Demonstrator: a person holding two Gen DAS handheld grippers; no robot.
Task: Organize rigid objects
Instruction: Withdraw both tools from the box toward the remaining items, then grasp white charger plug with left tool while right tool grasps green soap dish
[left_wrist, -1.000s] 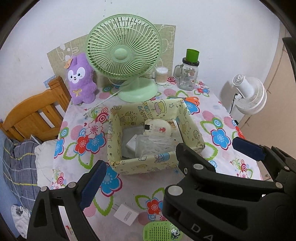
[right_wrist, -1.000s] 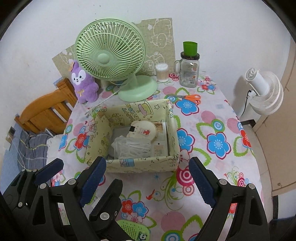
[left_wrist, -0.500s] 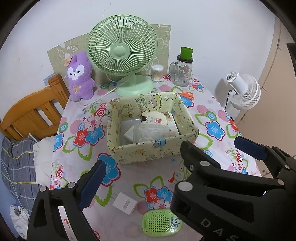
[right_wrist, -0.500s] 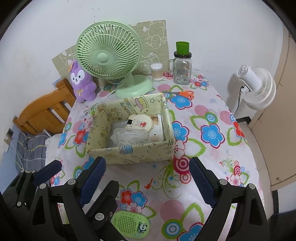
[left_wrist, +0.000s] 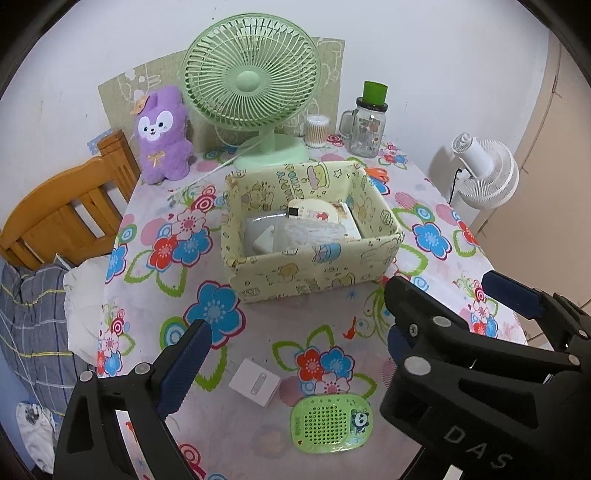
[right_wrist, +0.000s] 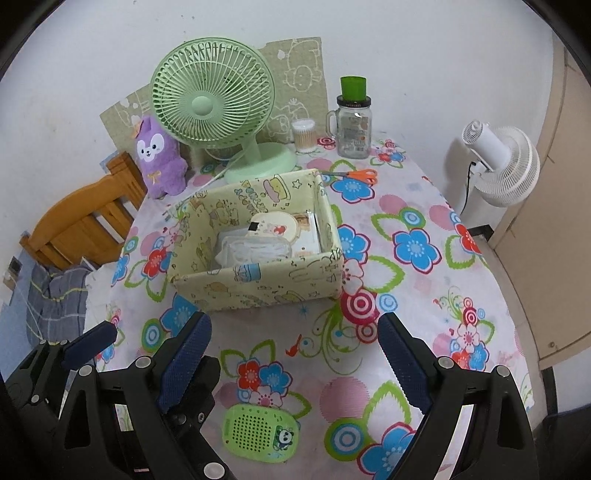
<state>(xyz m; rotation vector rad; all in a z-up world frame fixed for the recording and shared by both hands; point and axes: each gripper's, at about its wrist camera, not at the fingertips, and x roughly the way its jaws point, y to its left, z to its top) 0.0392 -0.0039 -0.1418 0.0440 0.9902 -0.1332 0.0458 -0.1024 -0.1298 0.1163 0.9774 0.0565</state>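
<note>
A: Left wrist view first. Where do the things lie?
B: The green perforated case (left_wrist: 331, 422) and the white box (left_wrist: 255, 381) lie on the flowered tablecloth (left_wrist: 277, 325), low between the left gripper (left_wrist: 284, 354) fingers, touching neither. The patterned bin (left_wrist: 314, 273) sits beyond them.
A: Changed from earlier?
B: The bin looks farther off, and the case now shows whole. One left finger (left_wrist: 183, 365) shows; the right gripper's body hides the other, so I cannot tell its spread.
A: Right wrist view?
B: The case (right_wrist: 260, 432) lies between the right gripper (right_wrist: 293, 363) fingers, nearer the left one (right_wrist: 184, 363), untouched. The bin (right_wrist: 258, 277) stands beyond, also farther than before. Jaws spread wide, holding nothing. The left gripper (right_wrist: 88, 341) sits low left.
</note>
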